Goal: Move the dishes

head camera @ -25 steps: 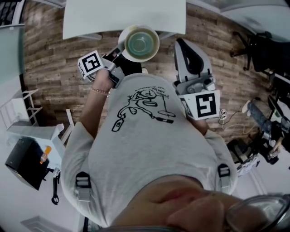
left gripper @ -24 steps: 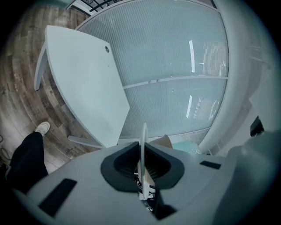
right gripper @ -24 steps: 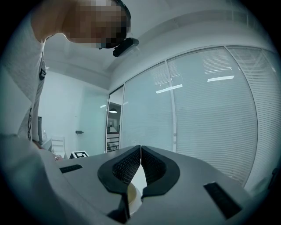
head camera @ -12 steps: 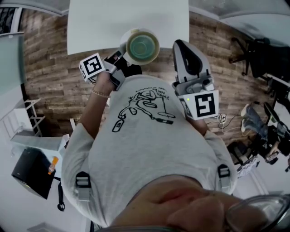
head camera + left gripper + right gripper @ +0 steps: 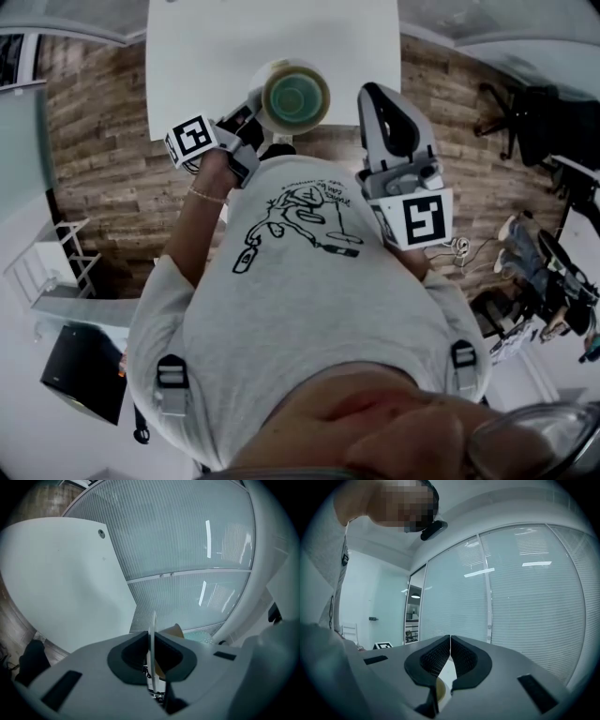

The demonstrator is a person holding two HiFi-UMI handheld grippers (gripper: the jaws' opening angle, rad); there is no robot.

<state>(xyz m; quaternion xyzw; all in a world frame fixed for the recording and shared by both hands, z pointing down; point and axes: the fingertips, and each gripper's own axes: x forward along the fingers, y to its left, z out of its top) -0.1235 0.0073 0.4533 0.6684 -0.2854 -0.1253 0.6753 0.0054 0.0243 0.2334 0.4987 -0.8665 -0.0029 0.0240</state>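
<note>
A pale bowl with a green inside (image 5: 295,97) hangs in the air over the near edge of a white table (image 5: 206,56). My left gripper (image 5: 253,108) is shut on its rim from the left. In the left gripper view the thin white rim of the bowl (image 5: 153,630) stands edge-on between the jaws of the left gripper (image 5: 152,656). My right gripper (image 5: 375,94) is held up beside the bowl, to its right. In the right gripper view the pads of the right gripper (image 5: 450,644) touch with nothing between them.
The wood floor (image 5: 103,159) surrounds the table. A black office chair (image 5: 525,112) stands at the right, with cables and gear (image 5: 525,314) below it. A black box (image 5: 82,370) sits at lower left. A frosted glass wall (image 5: 187,550) rises behind the table.
The white table has come nearer and fills more of the head view's top. The bowl stays in the left gripper, now over the table's edge. The right gripper keeps its place.
</note>
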